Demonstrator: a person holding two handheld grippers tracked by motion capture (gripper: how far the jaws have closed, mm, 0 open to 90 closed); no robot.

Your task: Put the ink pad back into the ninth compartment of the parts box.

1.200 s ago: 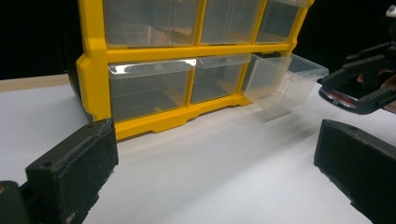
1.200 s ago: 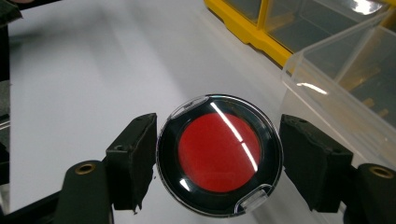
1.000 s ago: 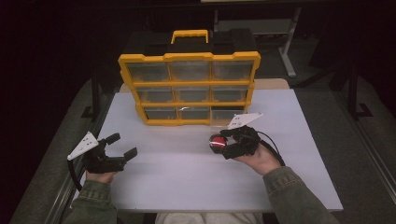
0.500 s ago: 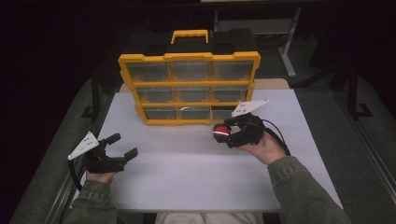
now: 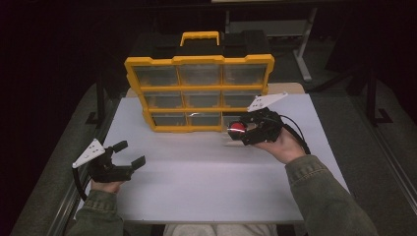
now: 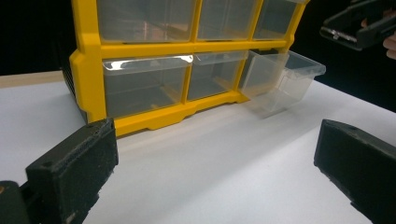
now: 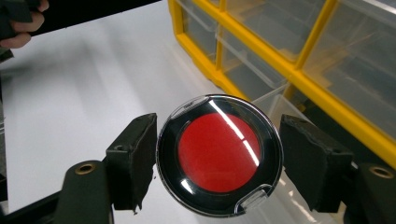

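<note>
Clamped between the two black fingers [image 7: 133, 158] of the right gripper [image 7: 217, 163] is a round compact with a black rim, clear lid and red centre [image 7: 219, 155], gripped at its left and right edges with its flat face turned toward that gripper's own camera. Just beyond those fingers, partly behind the compact, a clear plastic drawer [image 7: 275, 105] stands pulled out from the bottom right slot of the yellow-framed organiser with transparent drawers [image 7: 299, 70]. From the high view the right gripper [image 5: 244, 132] hangs above the white tabletop [image 5: 196, 177], with the red compact [image 5: 237, 127] at its tip close to the organiser's [image 5: 199, 93] lower right corner. Over on the other side, the left gripper [image 5: 129, 154] has its fingers [image 6: 74, 172] spread wide with nothing between them but bare white table. Ahead of those open fingers sits the organiser's front [image 6: 140, 79], and to their right the pulled-out clear drawer [image 6: 285, 79]; the right gripper's black body [image 6: 359, 25] shows further up and to the right, well apart from the left fingers.
</note>
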